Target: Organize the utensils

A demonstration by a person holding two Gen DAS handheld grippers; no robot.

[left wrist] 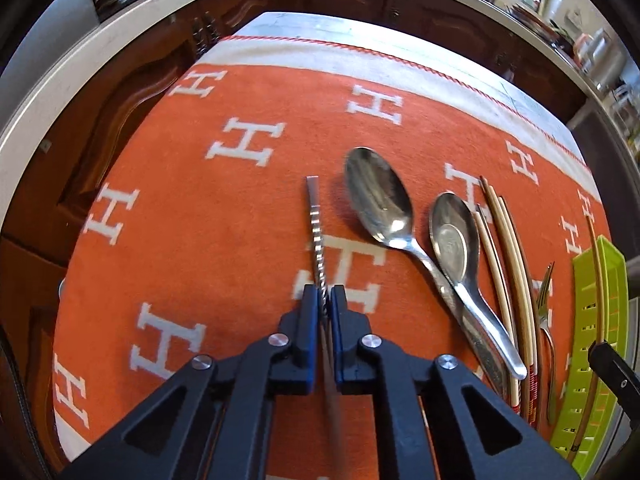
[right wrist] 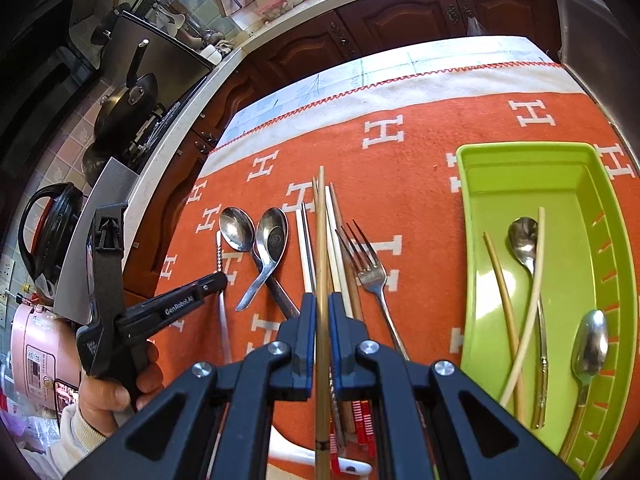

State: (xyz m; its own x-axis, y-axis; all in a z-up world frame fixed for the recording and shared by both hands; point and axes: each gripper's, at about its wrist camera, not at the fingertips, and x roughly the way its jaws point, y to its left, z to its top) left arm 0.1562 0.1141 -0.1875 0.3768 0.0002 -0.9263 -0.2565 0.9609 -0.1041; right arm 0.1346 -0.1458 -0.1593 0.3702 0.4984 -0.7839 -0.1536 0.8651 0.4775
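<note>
A twisted metal stick point(left wrist: 316, 236) is pinched between the pads of the left gripper point(left wrist: 329, 300), its flat tip pointing toward the far edge of the orange cloth point(left wrist: 200, 184); whether it is lifted off the cloth cannot be told. A bamboo chopstick point(right wrist: 321, 264) is clamped in the right gripper point(right wrist: 319, 308), jaws pressed against it, the stick running straight out ahead and back under the gripper. Just beside the twisted stick, two steel spoons point(left wrist: 380, 196) are laid bowl-up on the cloth with handles crossed, and next to them a bundle of chopsticks point(left wrist: 508, 248) and a fork point(right wrist: 370, 268) are seen. Toward the right edge of the cloth, a green tray point(right wrist: 520, 152) is set down; inside it, two spoons point(right wrist: 524, 240) and two chopsticks point(right wrist: 532, 304) are lying crosswise over each other. The left tool is held by a hand point(right wrist: 108, 392) at the near left edge of the cloth. Beyond the far edge, dark wooden cabinet doors point(right wrist: 400, 20) are visible.
</note>
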